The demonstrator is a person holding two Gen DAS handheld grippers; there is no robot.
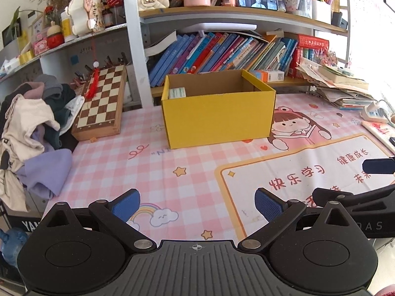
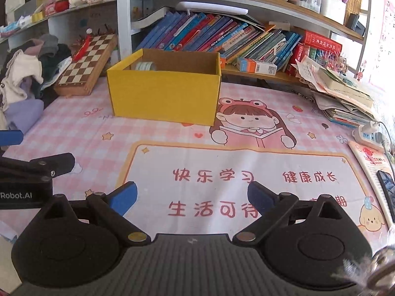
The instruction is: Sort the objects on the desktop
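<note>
on the pink desk mat point(image 1: 172, 162), both grippers are held empty before the yellow box point(image 1: 217, 116).
left gripper point(image 1: 197, 204) and right gripper point(image 2: 192, 197) are spread apart with nothing between the pads; a small carton point(image 1: 177, 92) and a tape roll point(image 2: 145, 66) are already stowed in the box, which is kept open-topped for drop-in loading.

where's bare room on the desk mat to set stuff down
Free: the pink mat in front of the yellow box, out to both open grippers, left and right. Crowded: clothes pile and chessboard at left; paper stack, power strip and phone at right.
</note>
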